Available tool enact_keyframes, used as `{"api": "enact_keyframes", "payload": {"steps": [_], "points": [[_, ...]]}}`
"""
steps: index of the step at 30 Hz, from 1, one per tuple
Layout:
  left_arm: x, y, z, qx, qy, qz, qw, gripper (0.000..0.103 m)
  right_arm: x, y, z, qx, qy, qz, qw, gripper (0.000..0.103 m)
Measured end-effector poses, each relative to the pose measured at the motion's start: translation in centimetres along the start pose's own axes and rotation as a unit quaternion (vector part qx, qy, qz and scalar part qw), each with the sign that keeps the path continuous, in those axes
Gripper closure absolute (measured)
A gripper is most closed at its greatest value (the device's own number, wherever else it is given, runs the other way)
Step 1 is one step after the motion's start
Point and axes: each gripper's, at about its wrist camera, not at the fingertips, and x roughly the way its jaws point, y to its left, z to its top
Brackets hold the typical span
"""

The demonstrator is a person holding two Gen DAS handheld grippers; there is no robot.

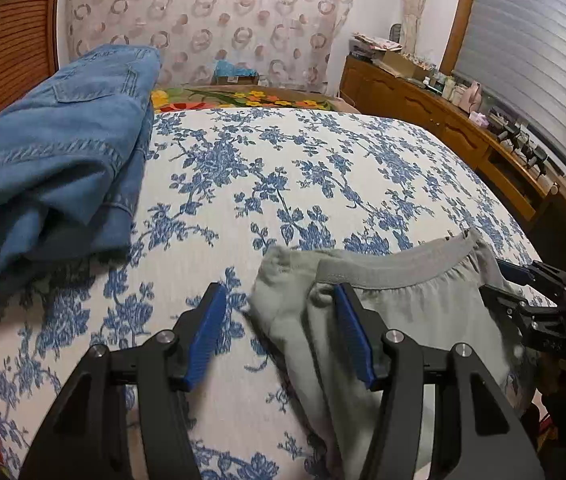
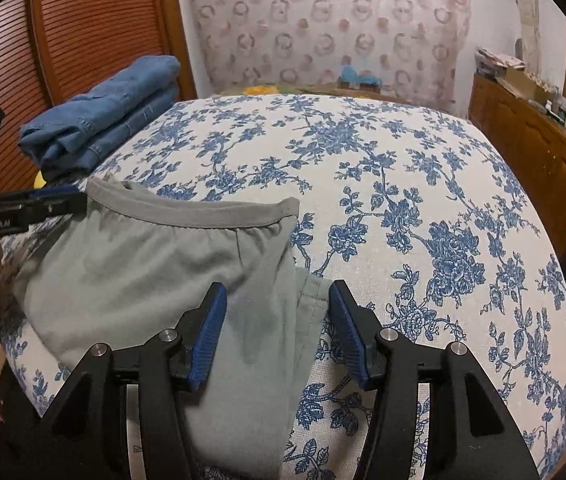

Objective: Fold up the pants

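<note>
The grey pants [image 2: 155,264] lie folded on the blue-flowered bedspread [image 2: 403,184], occupying the lower left of the right wrist view and the lower right of the left wrist view, with the darker elastic waistband [image 2: 203,212] running along the far edge of the garment. The right gripper [image 2: 279,300] stands with its jaws apart above the garment's right edge; cloth shows in the gap, but neither blue pad [image 2: 211,332] presses on it. The left gripper [image 1: 279,300] is likewise spread, with the garment's left corner under its right-hand finger and bare bedspread under the other (no pad bears on the fabric). In the left wrist view the right gripper appears at the right edge of the frame, beside the waistband. Folded blue jeans [image 1: 55,148] rest at the upper left of both frames, well apart from the pants. A wooden sideboard [image 1: 463,128] runs along the right side.
</note>
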Motion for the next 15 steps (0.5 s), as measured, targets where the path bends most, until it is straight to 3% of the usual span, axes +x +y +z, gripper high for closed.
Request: {"api": "enact_keyframes", "payload": {"steps": [7,11,15], "points": [[1.7,0.4,0.0,-0.002,0.025,-0.002,0.9997,0.047,-0.1,0.0,-0.1,0.0,0.0,0.0,1.0,0.048],[1.7,0.2,-0.1,0.003,0.02,0.0,0.9998,0.047,-0.1,0.0,-0.1,0.0,-0.001,-0.002,1.0,0.05],[1.7,-0.1,-0.2,0.011,0.02,-0.004,0.9997,0.049,-0.2,-0.1,-0.1,0.002,-0.004,0.003,1.0,0.061]]}}
